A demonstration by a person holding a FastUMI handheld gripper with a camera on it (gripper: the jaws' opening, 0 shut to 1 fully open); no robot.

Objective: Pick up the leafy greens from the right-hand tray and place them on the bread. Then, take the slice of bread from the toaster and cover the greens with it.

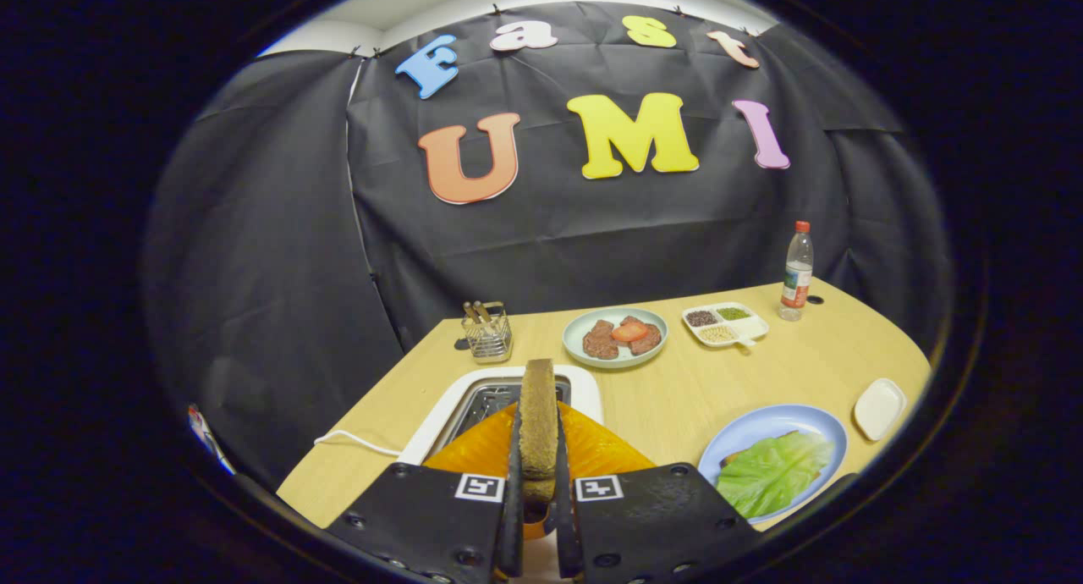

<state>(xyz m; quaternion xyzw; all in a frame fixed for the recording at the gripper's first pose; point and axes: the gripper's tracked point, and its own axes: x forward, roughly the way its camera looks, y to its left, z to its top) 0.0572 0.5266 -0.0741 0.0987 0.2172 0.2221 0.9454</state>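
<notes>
The tongs (538, 465) are clamping one slice of bread (538, 415) edge-on between both fingers, low in the middle of the frame; the slice's lower end is disappearing between the fingers. Behind it one white toaster (584, 385) is sitting on the tabletop (677, 389), its front hidden by the tongs and slice. At the lower right, one blue plate (783, 419) is carrying the leafy greens (770, 474), which are covering a second slice of bread (733, 458) so that just a brown corner is peeking out. Farther up the frame are one plate of meat (615, 337), one divided tray (725, 323), one bottle (796, 272), one wire holder (488, 333), and one small white dish (879, 408)
</notes>
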